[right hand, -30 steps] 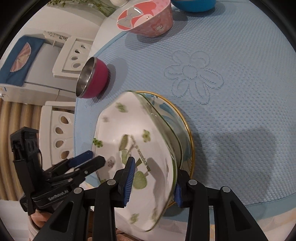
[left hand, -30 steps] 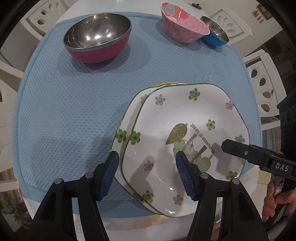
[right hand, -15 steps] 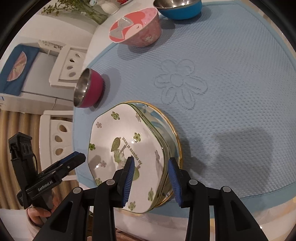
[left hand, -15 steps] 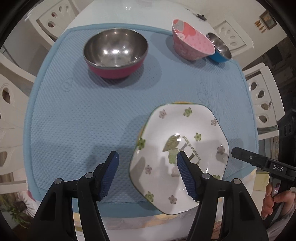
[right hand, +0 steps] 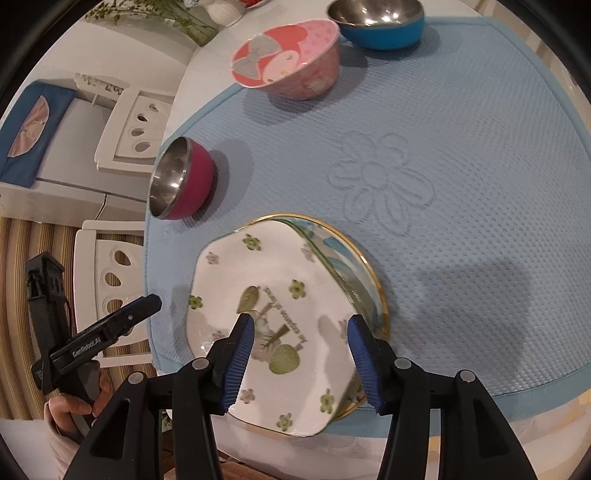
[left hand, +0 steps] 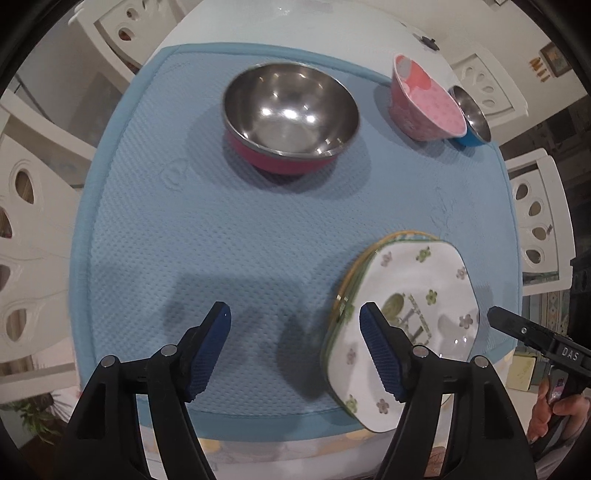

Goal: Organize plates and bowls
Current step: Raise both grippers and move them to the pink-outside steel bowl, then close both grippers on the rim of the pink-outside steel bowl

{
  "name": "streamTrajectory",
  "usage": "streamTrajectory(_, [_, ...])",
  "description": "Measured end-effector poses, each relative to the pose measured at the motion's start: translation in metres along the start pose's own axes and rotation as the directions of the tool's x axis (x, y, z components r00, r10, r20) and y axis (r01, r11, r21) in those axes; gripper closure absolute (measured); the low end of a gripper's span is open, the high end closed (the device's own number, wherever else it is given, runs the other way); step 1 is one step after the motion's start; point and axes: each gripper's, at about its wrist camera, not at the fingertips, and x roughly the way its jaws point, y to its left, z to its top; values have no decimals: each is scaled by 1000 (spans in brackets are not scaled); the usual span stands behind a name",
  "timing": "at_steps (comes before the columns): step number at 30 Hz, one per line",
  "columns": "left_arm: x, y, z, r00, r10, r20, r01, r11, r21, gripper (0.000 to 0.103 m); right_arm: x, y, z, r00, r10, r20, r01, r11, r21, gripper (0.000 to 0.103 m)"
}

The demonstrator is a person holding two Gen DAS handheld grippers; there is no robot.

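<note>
The plates are stacked: a white flowered plate [right hand: 269, 306] lies on top of a gold-rimmed plate [right hand: 373, 284] near the front edge of the blue mat [right hand: 461, 155] on the counter [left hand: 229, 450], the pile overhanging the mat's front border a little. The right tool [right hand: 301, 354] hangs just above the stack with its jaws opening; the top plate shows between the blue pads [right hand: 240, 354] but they do not press on it, so nothing is held. The left tool [left hand: 295, 347] is also opening and empty, over bare mat, with the stack just off to its right. What remains, by my reading, is the bowls, which stand apart at the far side of the mat. The large steel bowl with the magenta shell [left hand: 290, 116] lies straight ahead of the left tool, well apart from it and nearly on the line between its pads, so the left hand looks the nearer one for it. The pink cartoon bowl [right hand: 288, 61] and the small blue bowl [right hand: 380, 20] sit side by side, close enough that I cannot tell if they touch, ahead of the right tool, on the far edge of the mat. All three are round, so no long axis governs the approach; the rim is the likely place to pinch.
</note>
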Motion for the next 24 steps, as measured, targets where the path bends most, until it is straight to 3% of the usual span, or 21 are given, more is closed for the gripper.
streamTrajectory(11, [-28,47,72,998,-3,64,1,1000,25,32,-31,89,56,988,135,79,-125,985,-117,47])
streamTrajectory(18, [-15,67,124,997,-43,67,41,999,30,32,2,132,96,989,114,92,-106,991,-86,45])
streamTrajectory(24, [7,71,148,999,-38,38,36,998,47,32,23,143,116,991,91,97,-87,995,-53,45])
